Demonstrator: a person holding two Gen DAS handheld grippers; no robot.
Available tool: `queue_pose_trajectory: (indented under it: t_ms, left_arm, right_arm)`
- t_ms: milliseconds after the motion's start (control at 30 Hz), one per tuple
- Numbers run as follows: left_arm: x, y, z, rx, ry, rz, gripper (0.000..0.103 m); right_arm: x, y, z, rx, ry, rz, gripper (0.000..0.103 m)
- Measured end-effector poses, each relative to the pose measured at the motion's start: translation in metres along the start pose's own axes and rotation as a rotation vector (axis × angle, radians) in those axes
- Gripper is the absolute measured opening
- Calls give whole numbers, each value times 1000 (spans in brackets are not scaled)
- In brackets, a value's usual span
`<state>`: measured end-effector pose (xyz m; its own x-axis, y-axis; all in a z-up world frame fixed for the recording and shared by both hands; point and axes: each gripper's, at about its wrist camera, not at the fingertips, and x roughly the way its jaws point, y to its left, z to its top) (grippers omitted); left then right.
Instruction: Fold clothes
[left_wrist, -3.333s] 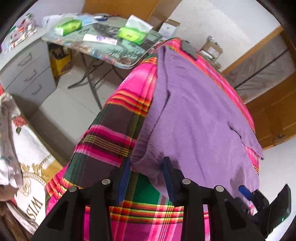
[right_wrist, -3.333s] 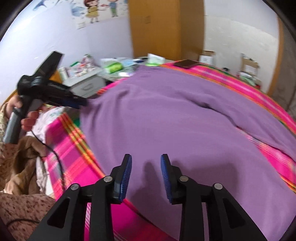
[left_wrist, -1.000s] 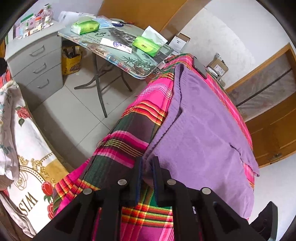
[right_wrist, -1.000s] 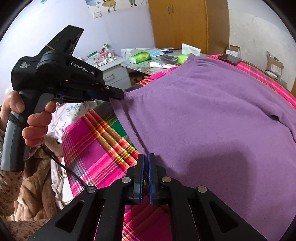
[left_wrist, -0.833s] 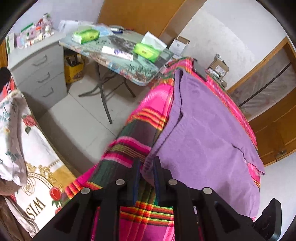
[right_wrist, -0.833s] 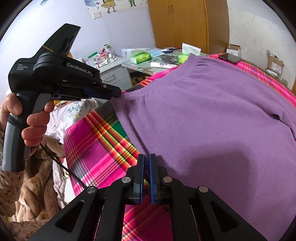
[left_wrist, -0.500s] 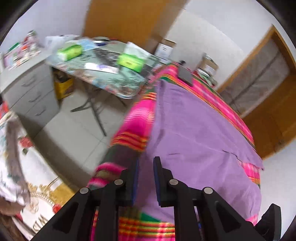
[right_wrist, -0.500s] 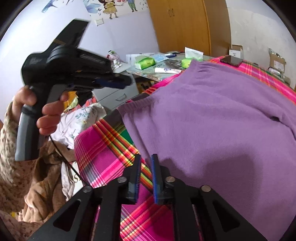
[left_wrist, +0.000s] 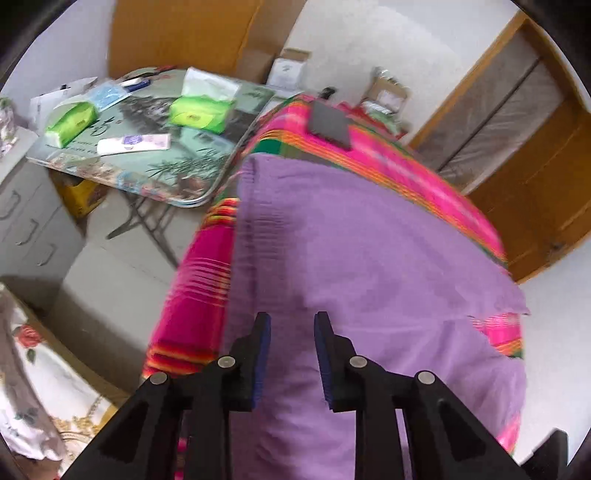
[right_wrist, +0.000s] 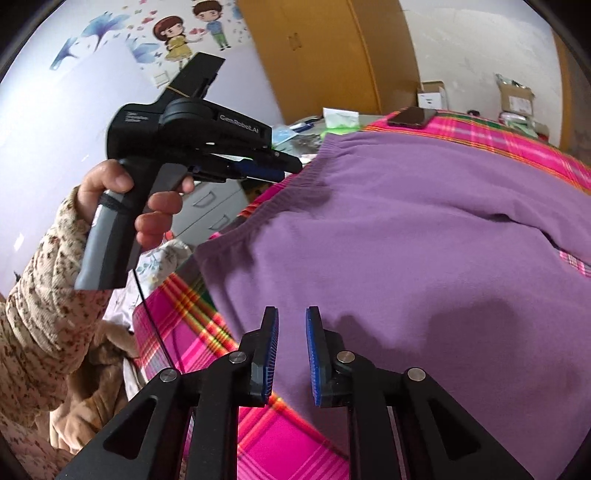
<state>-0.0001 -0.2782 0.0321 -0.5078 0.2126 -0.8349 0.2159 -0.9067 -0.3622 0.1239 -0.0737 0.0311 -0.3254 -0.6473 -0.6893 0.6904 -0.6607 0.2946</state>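
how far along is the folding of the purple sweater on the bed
Early. Done: the purple sweater lies spread flat on the plaid blanket, no fold visible. In hand: nothing; the left gripper, its jaws opening, and the right gripper both hover over it, gripping no cloth. Left: every fold.

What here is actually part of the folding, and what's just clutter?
Part of the job:
purple garment
left gripper
right gripper

Lying about:
phone
green tissue packs
tube
folding table
cardboard boxes
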Motion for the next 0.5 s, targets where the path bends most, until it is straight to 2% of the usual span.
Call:
queue_pose_trajectory:
  t_ms: [133,233,500]
  left_arm:
    - [16,5,1,-10,61,46,25]
    - [19,9,0,-18,78,41,25]
    - [21,17,-4,-68,148,-99,25]
  right_arm:
    - [2,-7,1,28,11,5,16]
    - [3,-11,3,36,11,10,16]
    - [10,-17,11,43,19,16,16]
